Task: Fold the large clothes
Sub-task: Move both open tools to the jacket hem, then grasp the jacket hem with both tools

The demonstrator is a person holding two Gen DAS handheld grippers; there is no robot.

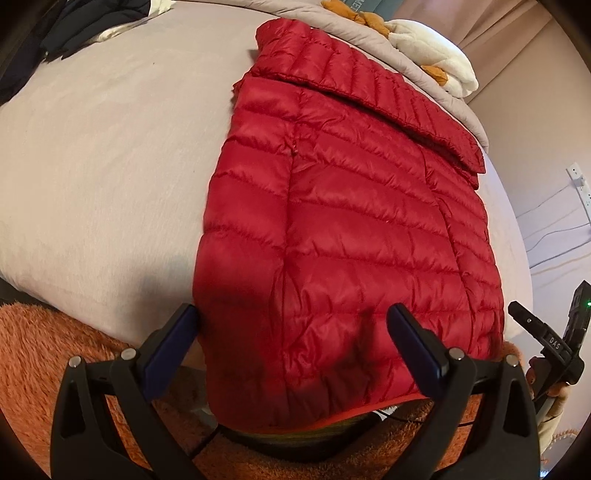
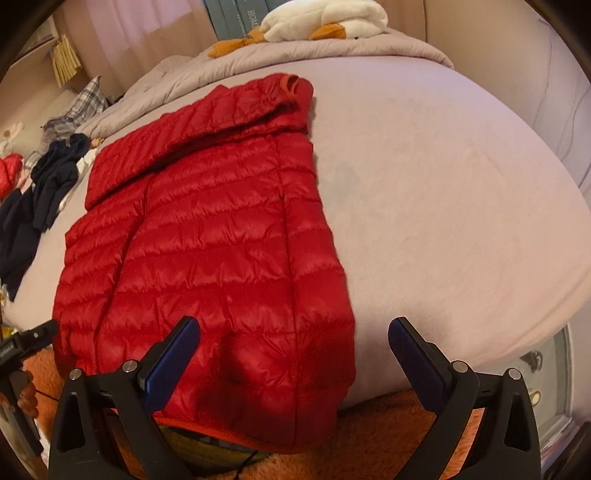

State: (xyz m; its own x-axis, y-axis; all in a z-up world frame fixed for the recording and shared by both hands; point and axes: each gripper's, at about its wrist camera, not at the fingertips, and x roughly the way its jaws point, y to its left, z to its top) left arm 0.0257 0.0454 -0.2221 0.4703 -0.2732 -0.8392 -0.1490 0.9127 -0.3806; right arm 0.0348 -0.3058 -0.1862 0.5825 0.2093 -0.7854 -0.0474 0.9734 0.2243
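In the left wrist view, dark clothes (image 1: 70, 33) lie at the far left of the bed (image 1: 110, 147), well apart from the red jacket (image 1: 351, 221). The left gripper (image 1: 295, 341) hovers over the near hem with its jaws apart, holding nothing; its left finger (image 1: 173, 347) sits just off the jacket's left edge and the right one over the hem. The jacket lies flat and lengthwise on the sheet, quilted side up, with a sleeve (image 1: 373, 92) folded across its far end (the cuff reaches the right edge). Its hem hangs over the near edge of the bed, above an orange fuzzy rug (image 1: 44, 350). A white plush (image 1: 432, 48) rests on the grey quilt (image 1: 369, 33) at the far right. At the near right a hand (image 1: 550, 391) holds the other gripper's black handle.

In the right wrist view, the dark clothes (image 2: 44, 184) lie far left beside a plaid cloth (image 2: 86, 98). The jacket (image 2: 207, 240) fills the left half of the bed (image 2: 443, 184), the sleeve (image 2: 192, 140) across its far end. The right gripper (image 2: 295, 341) is also wide open and empty, its left finger (image 2: 173, 354) over the hem, its right one over bare sheet. The plush (image 2: 325, 20) lies at the far end.
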